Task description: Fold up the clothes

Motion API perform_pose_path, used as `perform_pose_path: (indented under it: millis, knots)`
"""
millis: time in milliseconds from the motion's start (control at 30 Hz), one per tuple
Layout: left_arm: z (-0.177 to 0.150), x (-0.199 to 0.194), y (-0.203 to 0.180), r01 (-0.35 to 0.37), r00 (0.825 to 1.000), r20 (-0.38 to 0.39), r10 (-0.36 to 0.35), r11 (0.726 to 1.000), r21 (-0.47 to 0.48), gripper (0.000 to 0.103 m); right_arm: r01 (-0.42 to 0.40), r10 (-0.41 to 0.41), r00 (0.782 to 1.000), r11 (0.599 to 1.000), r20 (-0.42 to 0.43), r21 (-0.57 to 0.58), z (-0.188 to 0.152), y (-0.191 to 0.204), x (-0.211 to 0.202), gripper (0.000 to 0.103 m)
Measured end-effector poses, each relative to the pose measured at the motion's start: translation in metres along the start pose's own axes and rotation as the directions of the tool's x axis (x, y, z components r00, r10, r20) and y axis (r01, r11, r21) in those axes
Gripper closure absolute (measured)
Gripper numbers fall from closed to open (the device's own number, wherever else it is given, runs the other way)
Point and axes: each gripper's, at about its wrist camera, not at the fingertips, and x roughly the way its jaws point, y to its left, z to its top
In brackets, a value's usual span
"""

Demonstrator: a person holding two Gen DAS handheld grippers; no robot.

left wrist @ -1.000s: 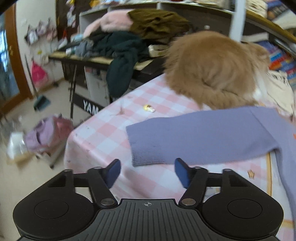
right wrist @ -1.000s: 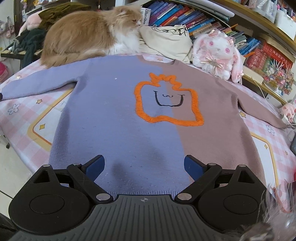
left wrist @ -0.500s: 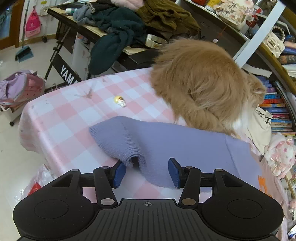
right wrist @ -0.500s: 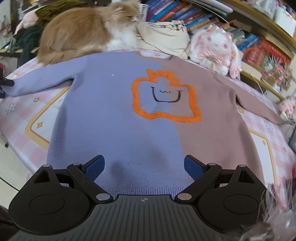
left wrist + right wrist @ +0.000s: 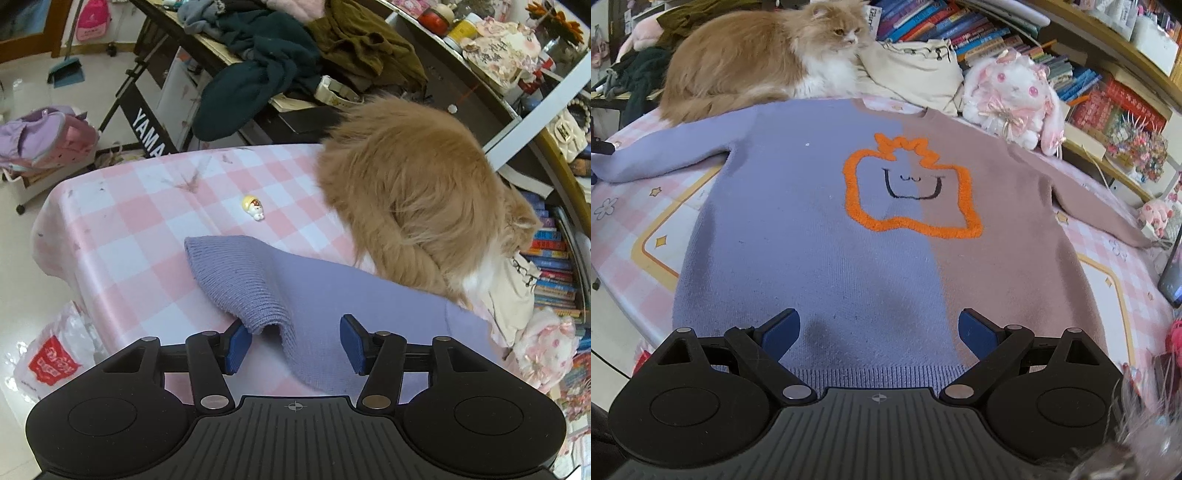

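A two-tone sweater point(image 5: 820, 229), lilac on the left and brown on the right with an orange outline figure, lies flat on the pink checked tablecloth point(image 5: 122, 221). Its lilac sleeve point(image 5: 332, 288) runs out to the left, and the ribbed cuff point(image 5: 236, 273) is humped up off the cloth. My left gripper point(image 5: 293, 343) straddles the cuff's near edge. Its jaws are opening with the fabric between them: the left pad touches the cuff and the right pad stands clear. My right gripper point(image 5: 879, 332) hangs open over the sweater's hem, holding nothing.
A fluffy ginger cat point(image 5: 413, 192) lies on the table against the sleeve's far side. A small yellow toy figure point(image 5: 253, 206) sits beyond the cuff. A cream bag point(image 5: 916, 70) and plush rabbit point(image 5: 1012, 99) line the far edge, before bookshelves. The table edge drops off left of the cuff.
My left gripper rolled and closed in on the sleeve's cuff, which now humps up between its jaws; the jaws narrowed, then widened. The right gripper stayed put. The cat turned its head.
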Motion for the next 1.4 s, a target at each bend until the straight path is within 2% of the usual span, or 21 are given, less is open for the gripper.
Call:
perform_pose_path:
  millis: [133, 233, 400, 633, 800, 933, 1067, 1200, 1300, 1400]
  knots:
    - [0.000, 0.000, 0.000, -0.001, 1.000, 0.002, 0.001, 1.000, -0.008, 0.047, 0.000, 0.000, 1.000, 1.000, -0.002, 0.009, -0.001, -0.003, 0.001, 0.010]
    - [-0.001, 0.001, -0.005, -0.015, 1.000, -0.001, 0.015, 0.999, 0.034, 0.046, 0.004, -0.004, 1.000, 1.000, 0.003, 0.015, -0.001, -0.006, 0.001, 0.010]
    - [0.001, 0.001, -0.003, -0.003, 1.000, 0.000, 0.003, 1.000, -0.015, 0.039, 0.013, -0.013, 1.000, 0.999, 0.006, 0.031, -0.001, -0.012, 0.002, 0.010]
    - [0.002, 0.001, 0.003, -0.007, 1.000, 0.018, 0.009, 0.988, -0.152, 0.040, 0.018, -0.018, 1.000, 0.999, -0.002, 0.051, -0.001, -0.018, 0.003, 0.010]
    - [0.000, 0.000, 0.009, -0.010, 0.999, 0.033, 0.019, 0.968, -0.250, 0.055, 0.023, -0.022, 1.000, 0.999, -0.012, 0.049, -0.004, -0.021, 0.002, 0.010]
    - [0.000, 0.000, 0.007, -0.043, 0.998, 0.028, 0.050, 0.976, -0.216, 0.066, 0.027, -0.027, 1.000, 0.998, -0.010, 0.057, -0.004, -0.025, 0.002, 0.010]
    - [0.002, 0.002, 0.011, -0.069, 0.997, 0.025, 0.075, 0.977, -0.204, 0.089, 0.021, -0.020, 1.000, 0.999, -0.008, 0.050, -0.004, -0.027, 0.003, 0.010]
    - [0.005, 0.003, 0.009, -0.081, 0.996, 0.022, 0.086, 0.980, -0.180, 0.093, 0.011, -0.011, 1.000, 1.000, 0.010, 0.021, -0.003, -0.029, 0.003, 0.010]
    - [0.007, -0.002, -0.008, -0.085, 0.993, 0.071, 0.092, 0.992, -0.099, 0.094, 0.006, -0.006, 1.000, 1.000, 0.028, 0.001, -0.003, -0.037, 0.002, 0.010]
    - [0.003, -0.009, -0.042, -0.059, 0.991, 0.118, 0.058, 0.998, 0.006, 0.094, -0.001, 0.002, 0.999, 1.000, 0.048, -0.022, -0.002, -0.047, 0.001, 0.010]
